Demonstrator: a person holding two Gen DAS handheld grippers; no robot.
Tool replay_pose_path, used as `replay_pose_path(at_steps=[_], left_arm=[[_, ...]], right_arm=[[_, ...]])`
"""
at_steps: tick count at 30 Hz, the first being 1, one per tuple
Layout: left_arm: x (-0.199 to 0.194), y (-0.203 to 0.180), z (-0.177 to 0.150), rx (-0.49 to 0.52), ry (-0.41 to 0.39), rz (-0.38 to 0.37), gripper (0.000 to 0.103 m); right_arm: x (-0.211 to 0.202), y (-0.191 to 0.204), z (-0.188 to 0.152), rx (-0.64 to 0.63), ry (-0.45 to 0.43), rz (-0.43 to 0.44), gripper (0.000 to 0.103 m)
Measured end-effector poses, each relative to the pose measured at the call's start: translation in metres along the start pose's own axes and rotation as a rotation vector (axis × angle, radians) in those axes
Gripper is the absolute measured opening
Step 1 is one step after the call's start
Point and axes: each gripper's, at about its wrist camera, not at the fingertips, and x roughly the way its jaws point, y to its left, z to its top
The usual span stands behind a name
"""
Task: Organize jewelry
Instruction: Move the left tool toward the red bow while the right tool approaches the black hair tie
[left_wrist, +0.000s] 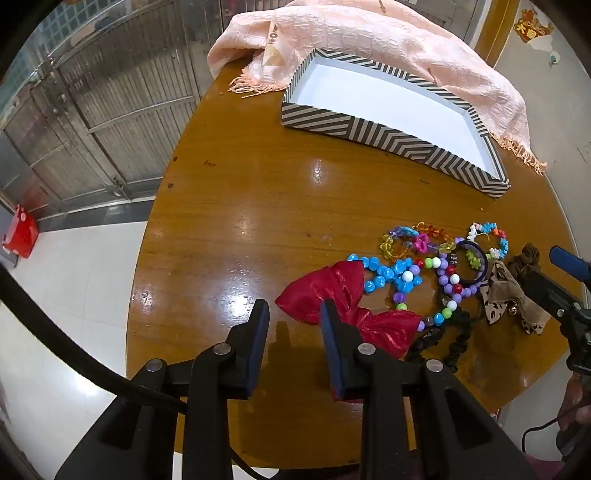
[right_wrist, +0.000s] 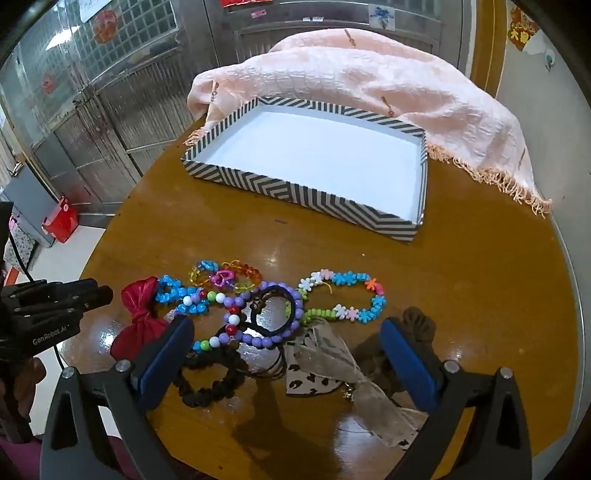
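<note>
A pile of jewelry lies on the round wooden table (left_wrist: 240, 206): a red bow (left_wrist: 343, 295) (right_wrist: 142, 317), blue and purple bead bracelets (left_wrist: 399, 275) (right_wrist: 236, 314), a flower-bead bracelet (right_wrist: 347, 295), black scrunchies (right_wrist: 210, 380) and a leopard-print bow (right_wrist: 317, 365). An empty striped tray (left_wrist: 388, 136) (right_wrist: 295, 188) stands behind. My left gripper (left_wrist: 293, 314) is open, just left of the red bow. My right gripper (right_wrist: 288, 339) is wide open over the pile, its fingers either side of the leopard bow.
A peach scarf (left_wrist: 369, 40) (right_wrist: 369, 85) is draped behind the tray. The table edge drops to a white floor on the left. A metal gate and a red box (left_wrist: 20, 232) stand beyond.
</note>
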Motion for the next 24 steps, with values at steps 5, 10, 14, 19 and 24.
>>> replay_pose_path(at_steps=[5, 10, 14, 19, 24], left_arm=[[0.0013, 0.0010, -0.0013, -0.006, 0.004, -0.007, 0.023], [0.0030, -0.0003, -0.0007, -0.006, 0.011, -0.013, 0.023], [0.0031, -0.0027, 0.0003, 0.000, 0.007, -0.002, 0.023], [0.0054, -0.0012, -0.0004, -0.010, 0.015, 0.000, 0.023], [0.0057, -0.0009, 0.0003, -0.016, 0.015, 0.001, 0.023]], right_arm=[[0.0043, -0.0002, 0.0040, -0.005, 0.021, -0.002, 0.102], [0.0055, -0.0015, -0.0023, 0.013, 0.036, 0.022, 0.102], [0.0063, 0.0022, -0.0009, -0.001, 0.030, 0.008, 0.102], [0.0068, 0.0031, 0.0020, -0.009, 0.030, 0.015, 0.102], [0.0058, 0.0029, 0.0045, -0.012, 0.022, 0.021, 0.102]])
